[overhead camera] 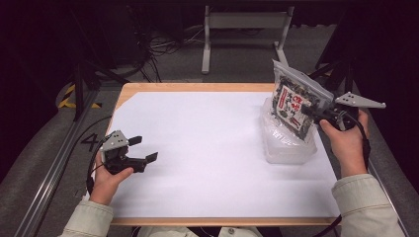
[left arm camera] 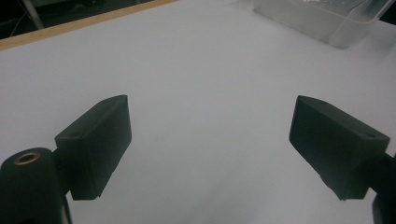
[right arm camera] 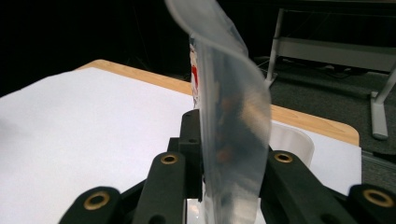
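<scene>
A clear plastic bag [overhead camera: 295, 101] with a red, white and black printed label hangs upright at the table's right, over a clear plastic container [overhead camera: 289, 148]. My right gripper [overhead camera: 310, 112] is shut on the bag's right edge. In the right gripper view the bag [right arm camera: 229, 107] rises edge-on between the black jaws of the right gripper [right arm camera: 224, 163], with the container's rim [right arm camera: 292, 140] just behind. My left gripper [overhead camera: 144, 149] rests low at the table's left, open with nothing in it. In the left gripper view the left gripper [left arm camera: 210, 140] stands with its jaws wide apart over white paper, the container [left arm camera: 322, 18] far off.
A white sheet [overhead camera: 197, 148] covers most of the wooden table [overhead camera: 197, 87]. Beyond the far edge are a grey metal stand [overhead camera: 242, 29] and cables on the floor. A metal rail [overhead camera: 54, 168] runs along the left side.
</scene>
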A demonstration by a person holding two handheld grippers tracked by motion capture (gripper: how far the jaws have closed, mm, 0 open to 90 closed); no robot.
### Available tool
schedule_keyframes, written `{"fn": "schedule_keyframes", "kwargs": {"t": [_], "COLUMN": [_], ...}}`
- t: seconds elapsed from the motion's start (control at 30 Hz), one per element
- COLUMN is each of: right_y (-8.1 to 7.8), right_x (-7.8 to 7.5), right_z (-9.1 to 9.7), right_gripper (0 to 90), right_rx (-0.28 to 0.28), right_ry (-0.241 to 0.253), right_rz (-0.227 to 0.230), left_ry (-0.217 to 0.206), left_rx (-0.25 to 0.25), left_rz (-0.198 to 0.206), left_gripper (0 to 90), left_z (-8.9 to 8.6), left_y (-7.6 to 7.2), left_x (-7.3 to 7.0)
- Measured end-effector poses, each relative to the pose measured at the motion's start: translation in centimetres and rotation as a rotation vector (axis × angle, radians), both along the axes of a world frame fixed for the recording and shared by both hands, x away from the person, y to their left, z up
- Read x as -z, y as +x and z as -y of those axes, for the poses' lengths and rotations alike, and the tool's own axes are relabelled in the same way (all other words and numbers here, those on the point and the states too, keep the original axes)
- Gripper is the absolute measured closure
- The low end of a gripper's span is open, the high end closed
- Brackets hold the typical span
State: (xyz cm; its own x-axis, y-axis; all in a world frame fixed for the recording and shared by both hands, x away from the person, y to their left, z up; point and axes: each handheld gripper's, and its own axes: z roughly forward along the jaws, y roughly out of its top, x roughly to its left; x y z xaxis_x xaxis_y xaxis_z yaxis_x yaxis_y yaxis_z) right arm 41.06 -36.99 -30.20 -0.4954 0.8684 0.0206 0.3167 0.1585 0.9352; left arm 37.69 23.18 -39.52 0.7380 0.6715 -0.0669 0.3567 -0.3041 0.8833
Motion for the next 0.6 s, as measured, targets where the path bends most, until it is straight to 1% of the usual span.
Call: {"fn": "schedule_keyframes", "kwargs": {"t": [0.07,0.13,0.2,0.3,0.37,0.6], "right_y": [0.2,0.4,0.5,0.7,0.7,0.7], "right_x": [0.3,0.9,1.4,2.1,2.5,3.0], "right_z": [-0.1,-0.2,-0.2,-0.1,0.0,0.2], "right_gripper": [76.7,76.7,76.6,76.6,76.6,76.4], "right_rx": [0.002,0.002,0.005,0.005,0.007,0.004], "right_ry": [-0.016,-0.021,-0.014,-0.011,-0.004,0.006], "right_rz": [-0.003,-0.012,-0.02,-0.024,-0.027,-0.026], "left_ry": [0.002,-0.003,0.001,-0.004,-0.004,0.001], "left_rx": [0.0,-0.004,-0.003,-0.007,-0.006,-0.003], "left_rz": [0.0,-0.005,-0.002,-0.01,-0.007,-0.003], "left_gripper": [13.9,13.9,13.8,13.8,13.8,13.7], "left_z": [0.0,0.0,-0.1,-0.1,0.0,-0.1], "left_y": [0.0,-0.1,0.0,-0.1,0.0,0.0], "left_x": [0.0,0.0,0.0,0.0,0.1,0.1]}}
